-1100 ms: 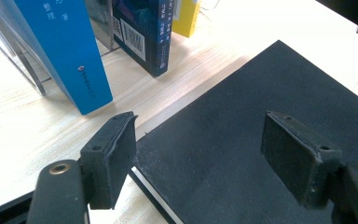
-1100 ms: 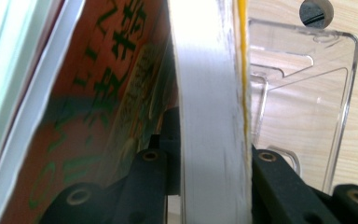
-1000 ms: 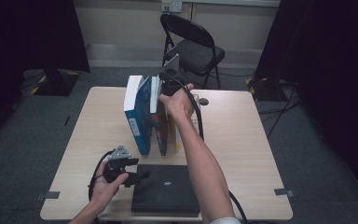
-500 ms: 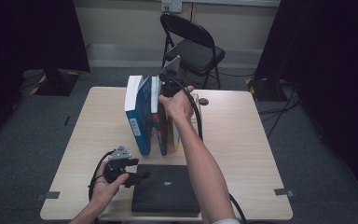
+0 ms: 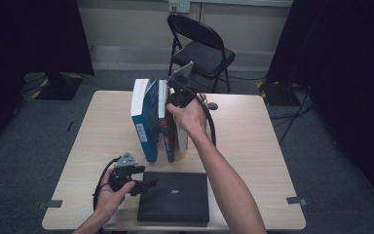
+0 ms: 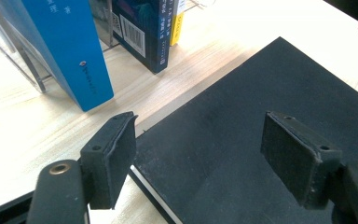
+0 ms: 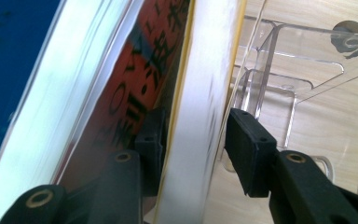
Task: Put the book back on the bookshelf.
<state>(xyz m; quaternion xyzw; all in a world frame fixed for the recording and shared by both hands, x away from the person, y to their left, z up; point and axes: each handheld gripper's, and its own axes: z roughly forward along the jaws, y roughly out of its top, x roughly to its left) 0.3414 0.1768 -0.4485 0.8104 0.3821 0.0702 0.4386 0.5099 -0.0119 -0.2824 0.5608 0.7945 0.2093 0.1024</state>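
Three books stand upright in a clear acrylic rack (image 7: pixel 303 70) at mid table: a blue book (image 5: pixel 143 122), a dark book with red lettering (image 5: pixel 168 139) and a thin yellow-spined book (image 5: pixel 183 141). My right gripper (image 5: pixel 176 95) is at their top edge. In the right gripper view its jaws straddle the thin book (image 7: pixel 191 116); they have just been opening, and the right pad (image 7: pixel 247 144) stands a little off the pages, so my right gripper (image 7: pixel 198 149) is open. My left gripper (image 5: pixel 143 184) hovers open over the corner of a black book (image 6: pixel 270 93) lying flat, gripping nothing.
The black book (image 5: pixel 175 195) lies at the table's near edge. A small dark round object (image 5: pixel 213 106) sits to the right of the rack. A black folding chair (image 5: pixel 199 48) stands beyond the far edge. Bare wood (image 5: pixel 253 146) stretches to the right.
My right hand has shifted slightly at the top of the books. My left hand and the black book have stayed where they were.
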